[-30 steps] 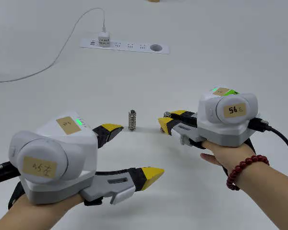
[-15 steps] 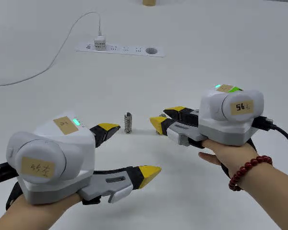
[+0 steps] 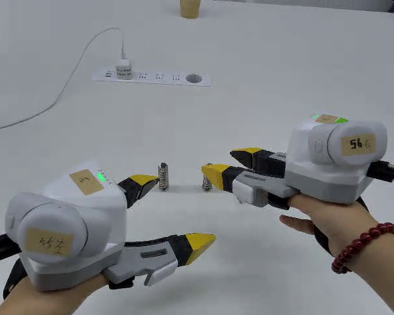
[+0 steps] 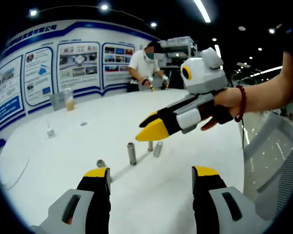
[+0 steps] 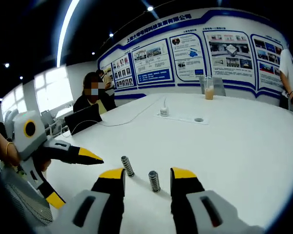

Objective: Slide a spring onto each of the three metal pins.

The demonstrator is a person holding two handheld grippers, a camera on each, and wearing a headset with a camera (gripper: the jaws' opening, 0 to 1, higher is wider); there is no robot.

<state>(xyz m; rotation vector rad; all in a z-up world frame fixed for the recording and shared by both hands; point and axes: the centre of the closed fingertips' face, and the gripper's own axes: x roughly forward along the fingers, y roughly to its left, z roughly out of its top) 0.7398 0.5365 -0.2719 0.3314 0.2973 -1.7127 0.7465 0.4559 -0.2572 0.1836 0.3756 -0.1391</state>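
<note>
My left tool [image 3: 184,207] and right tool [image 3: 220,162] both gape, gripping nothing. Two small grey coiled metal springs stand upright on the white worktop [image 3: 295,85], well in from every edge: the left-hand spring [image 3: 163,176] just beside my left tool's tip, the right-hand spring [image 3: 207,184] at my right tool's. I judge them light, slick and bouncy (apt to topple or shoot away), so I'd pinch gently across the coils at mid-height. The white power strip [image 3: 151,77] lies well apart toward the far edge; nothing blocks me.

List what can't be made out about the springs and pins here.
Head view: a jaw of the right gripper covers part of the right-hand spring; what it sits on is too small to see.
Left gripper view: a jaw of the left gripper half hides a small metal piece, unidentifiable.
</note>
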